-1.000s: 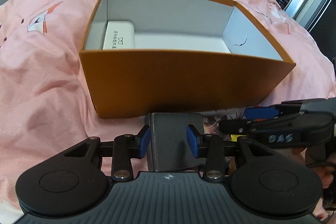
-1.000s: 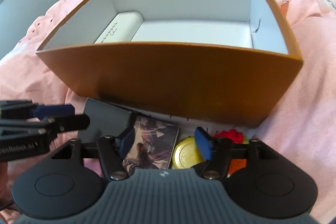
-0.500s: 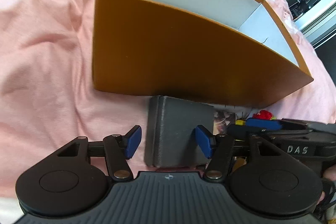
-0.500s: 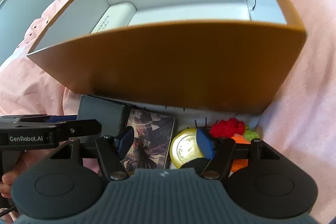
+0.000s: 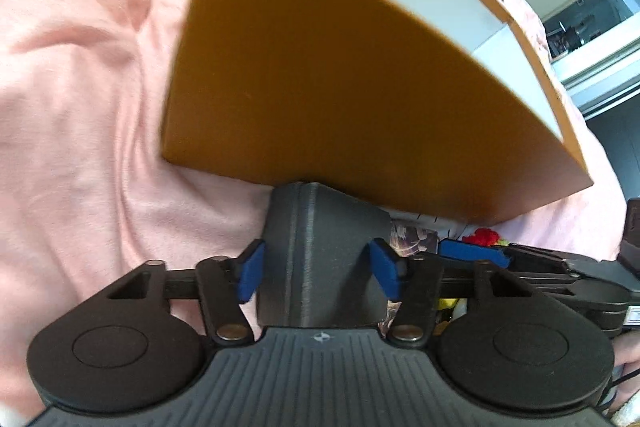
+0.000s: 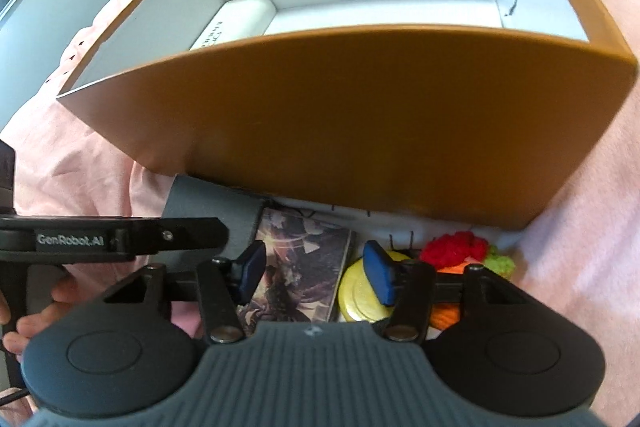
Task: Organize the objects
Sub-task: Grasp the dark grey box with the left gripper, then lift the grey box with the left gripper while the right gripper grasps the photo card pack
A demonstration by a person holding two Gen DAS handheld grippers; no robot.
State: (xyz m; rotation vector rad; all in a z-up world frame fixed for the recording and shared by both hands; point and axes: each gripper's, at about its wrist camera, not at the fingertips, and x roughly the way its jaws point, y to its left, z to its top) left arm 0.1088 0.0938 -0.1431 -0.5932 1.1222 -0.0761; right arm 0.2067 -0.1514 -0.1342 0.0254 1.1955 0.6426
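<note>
Grey and matte, the small case [image 5: 320, 259] sits on the pink bedspread [image 5: 80, 147], its far end touching the foot of the near wall of the orange box [image 5: 340, 87]. My left gripper [image 5: 318, 269] straddles it with the blue pads parted on either side; they look just shy of its flanks, so I judge nothing is clamped yet. It seems a stiff, light, hard-sided thing with a seam along its top, so I would pinch it across the two long sides near the middle, squarely, lest the smooth shell slip. My right gripper [image 6: 316, 273] hangs spread wide above the picture card [image 6: 296, 267] and the gold tin [image 6: 360, 295], gripping neither; beside them lies soft red, orange and green yarn [image 6: 460, 255], which would squash under any hold. Inside the box, against its left wall, lies a white pouch [image 6: 236, 19] with printing too blurred to read. The left tool's side, seen from the right wrist, bears "GenRobot.AI". By my reckoning the sorting is barely begun, since most pieces lie outside the box.
</note>
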